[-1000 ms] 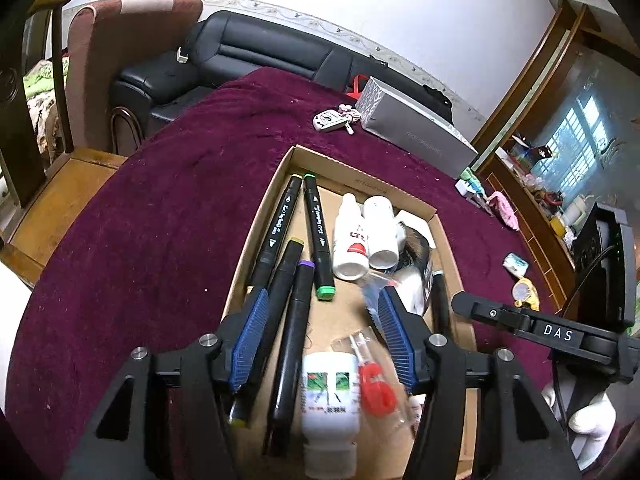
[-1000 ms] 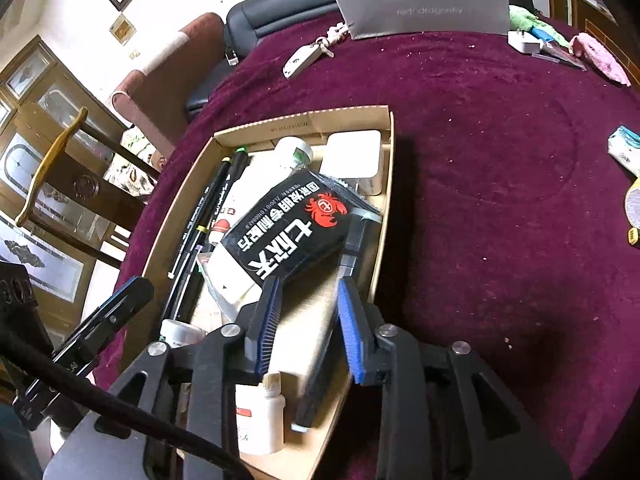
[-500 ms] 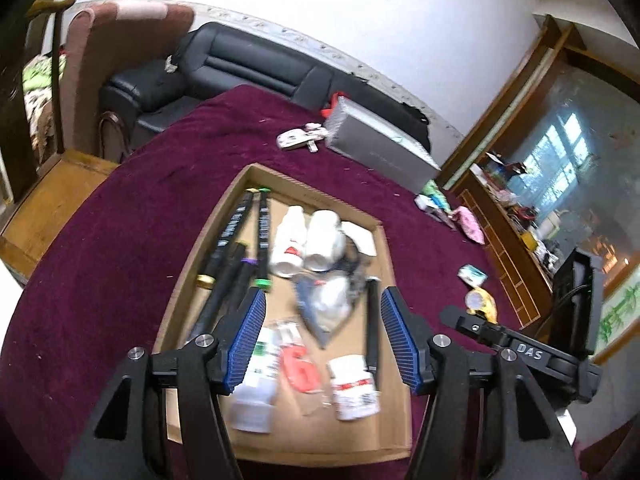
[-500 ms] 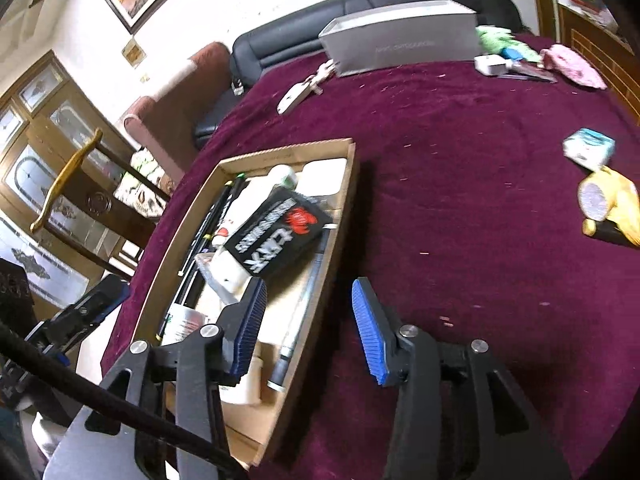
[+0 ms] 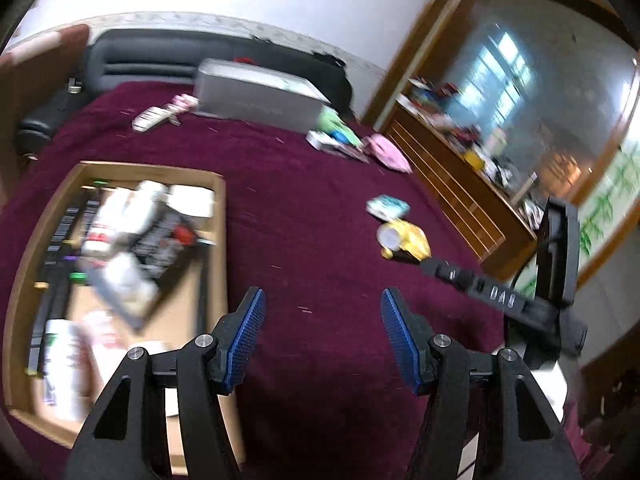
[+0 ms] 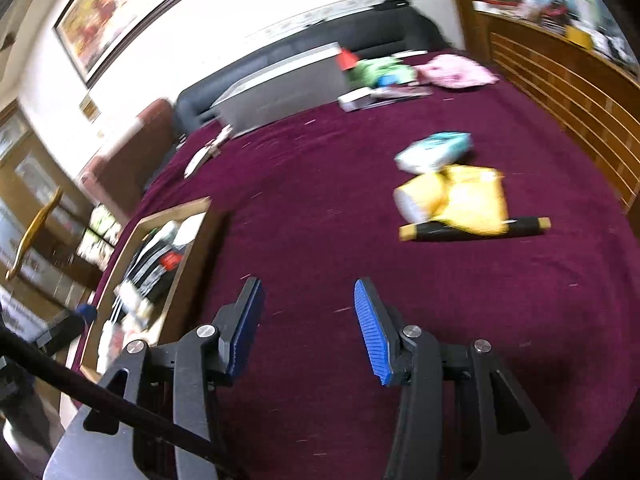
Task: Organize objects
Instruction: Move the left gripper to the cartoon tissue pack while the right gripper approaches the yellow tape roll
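Observation:
A cardboard tray [image 5: 221, 216] on the maroon table holds several markers, white bottles and a black packet [image 5: 162, 240]; it also shows in the right wrist view [image 6: 200, 222]. My left gripper [image 5: 322, 336] is open and empty over bare cloth right of the tray. My right gripper [image 6: 306, 326] is open and empty, also over bare cloth. A yellow packet [image 6: 460, 198] lies on a black marker [image 6: 476, 231], with a teal-white packet [image 6: 434, 151] behind it; the yellow packet [image 5: 406, 240] and the teal packet [image 5: 387, 206] also show in the left wrist view. The frames are blurred.
A grey box [image 5: 256, 96], keys [image 5: 160, 114], a green item [image 6: 380, 70] and a pink cloth [image 6: 456, 72] lie at the far side of the table. A black sofa [image 5: 160, 56] stands behind. A wooden cabinet [image 5: 452, 184] stands to the right.
Both grippers have swung right, away from the tray and over bare cloth. The right gripper let go of the black packet, which stays in the tray, and opened wider.

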Motion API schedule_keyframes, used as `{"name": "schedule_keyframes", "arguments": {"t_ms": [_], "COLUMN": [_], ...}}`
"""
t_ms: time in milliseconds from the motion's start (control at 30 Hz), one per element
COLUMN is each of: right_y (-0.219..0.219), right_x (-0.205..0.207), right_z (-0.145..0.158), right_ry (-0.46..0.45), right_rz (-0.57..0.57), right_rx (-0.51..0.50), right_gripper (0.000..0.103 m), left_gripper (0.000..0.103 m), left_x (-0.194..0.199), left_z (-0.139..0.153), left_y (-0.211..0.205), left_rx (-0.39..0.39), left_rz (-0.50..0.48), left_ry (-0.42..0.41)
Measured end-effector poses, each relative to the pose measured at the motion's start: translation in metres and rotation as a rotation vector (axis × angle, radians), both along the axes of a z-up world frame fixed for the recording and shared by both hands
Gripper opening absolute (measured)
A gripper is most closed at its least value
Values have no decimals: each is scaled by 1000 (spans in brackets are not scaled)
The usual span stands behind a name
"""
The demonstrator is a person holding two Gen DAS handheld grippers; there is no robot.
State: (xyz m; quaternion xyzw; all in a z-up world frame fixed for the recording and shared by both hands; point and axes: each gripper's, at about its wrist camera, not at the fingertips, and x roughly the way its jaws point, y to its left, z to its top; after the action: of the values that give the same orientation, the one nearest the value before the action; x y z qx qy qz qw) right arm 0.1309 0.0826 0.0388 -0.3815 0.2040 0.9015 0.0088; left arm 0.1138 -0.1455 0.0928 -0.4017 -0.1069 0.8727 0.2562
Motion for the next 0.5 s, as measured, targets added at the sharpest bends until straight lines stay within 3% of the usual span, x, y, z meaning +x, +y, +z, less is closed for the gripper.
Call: {"name": "schedule_keyframes", "arguments": {"t_ms": [300,500], "right_y": [94,133], "right_x": [4,-31], "right_z": [1,-5], "right_ry": [20,3], "right_rz": [-179,-202], "right_rx": [-74,-157], "right_gripper": [50,50], "left_gripper": [54,54], "left_x": [-30,-52], "left_z": [-44,-76], "left_y": [77,98], "left_rx": [-75,-143], "left_rz": [-96,-93], "left_ry": [-97,-117]}}
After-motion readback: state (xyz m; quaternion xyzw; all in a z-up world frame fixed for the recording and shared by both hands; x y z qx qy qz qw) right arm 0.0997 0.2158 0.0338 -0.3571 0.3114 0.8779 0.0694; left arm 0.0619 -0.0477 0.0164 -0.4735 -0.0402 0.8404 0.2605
